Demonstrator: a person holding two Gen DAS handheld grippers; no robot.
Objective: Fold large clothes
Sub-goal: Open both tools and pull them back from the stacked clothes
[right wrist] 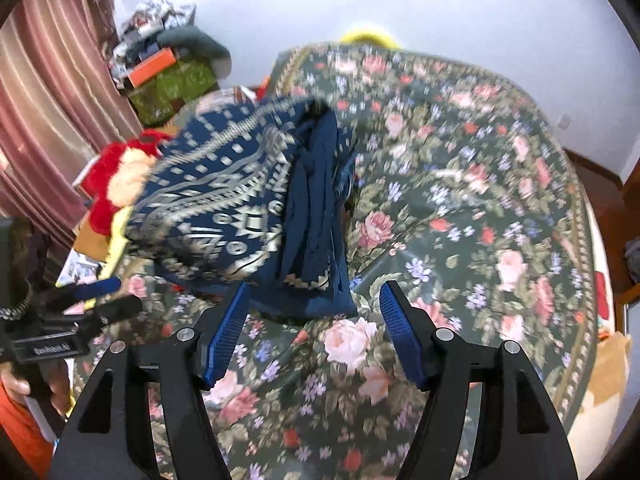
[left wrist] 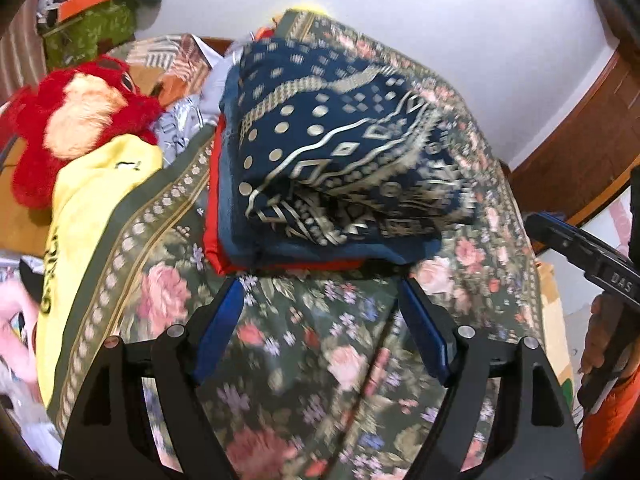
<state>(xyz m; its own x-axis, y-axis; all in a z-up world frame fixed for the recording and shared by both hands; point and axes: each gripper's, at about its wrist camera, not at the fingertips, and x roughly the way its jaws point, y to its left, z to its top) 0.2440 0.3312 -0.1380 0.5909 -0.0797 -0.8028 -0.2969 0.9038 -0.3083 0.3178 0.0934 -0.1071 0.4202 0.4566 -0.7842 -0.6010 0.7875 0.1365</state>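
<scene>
A folded navy cloth with a silver pattern point(left wrist: 340, 168) lies on top of a stack of folded clothes, with a blue and a red-orange layer point(left wrist: 212, 200) under it, on a floral bedspread point(left wrist: 304, 360). My left gripper point(left wrist: 322, 292) is open and empty just in front of the stack. My right gripper point(right wrist: 314, 296) is open and empty, with its fingertips at the near edge of the navy cloth point(right wrist: 240, 192). The right gripper also shows at the right edge of the left wrist view point(left wrist: 580, 252). The left gripper shows at the left of the right wrist view point(right wrist: 88, 296).
A red plush toy point(left wrist: 76, 120) and a yellow garment point(left wrist: 88, 208) lie left of the stack. A green box with clutter point(left wrist: 88, 28) stands at the far left. Pink curtains point(right wrist: 48, 112) hang on the left. The bedspread point(right wrist: 480, 220) stretches right of the stack.
</scene>
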